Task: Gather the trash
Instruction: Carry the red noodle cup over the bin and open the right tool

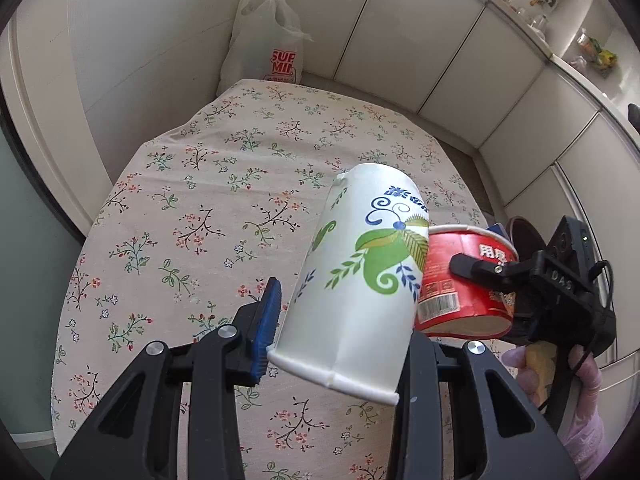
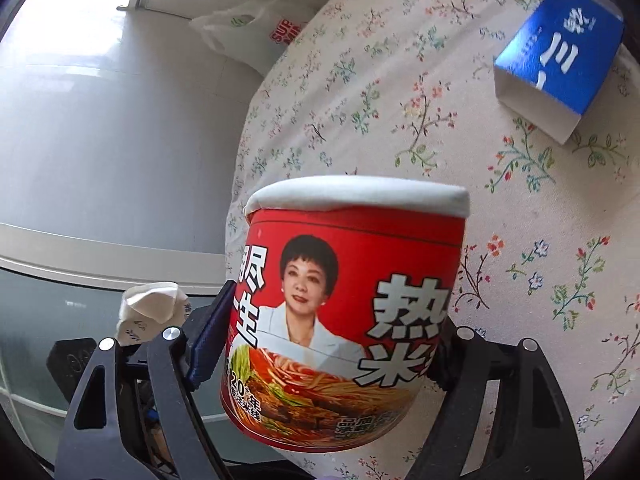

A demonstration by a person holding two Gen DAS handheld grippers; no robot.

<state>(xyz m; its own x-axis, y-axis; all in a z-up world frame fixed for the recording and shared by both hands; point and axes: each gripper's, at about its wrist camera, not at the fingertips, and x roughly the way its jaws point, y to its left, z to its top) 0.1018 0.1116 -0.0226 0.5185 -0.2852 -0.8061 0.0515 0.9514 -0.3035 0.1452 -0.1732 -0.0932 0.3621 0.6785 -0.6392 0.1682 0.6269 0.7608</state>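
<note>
Left wrist view: the fingers (image 1: 266, 328) of the left gripper (image 1: 340, 344) are clamped on a squashed white paper cup (image 1: 360, 276) with green and blue leaf print, rim toward the camera, held above the floral tablecloth (image 1: 200, 200). Just right of it, the right gripper (image 1: 486, 280) carries a red noodle cup (image 1: 460, 280); a gloved hand (image 1: 580, 392) is below. A white plastic bag (image 1: 266, 40) stands beyond the table's far edge.

Right wrist view: the right gripper's fingers (image 2: 208, 340) grasp the red noodle cup on both sides, white lid up, above the table edge. A blue carton (image 2: 560, 56) lies on the cloth, well apart.
</note>
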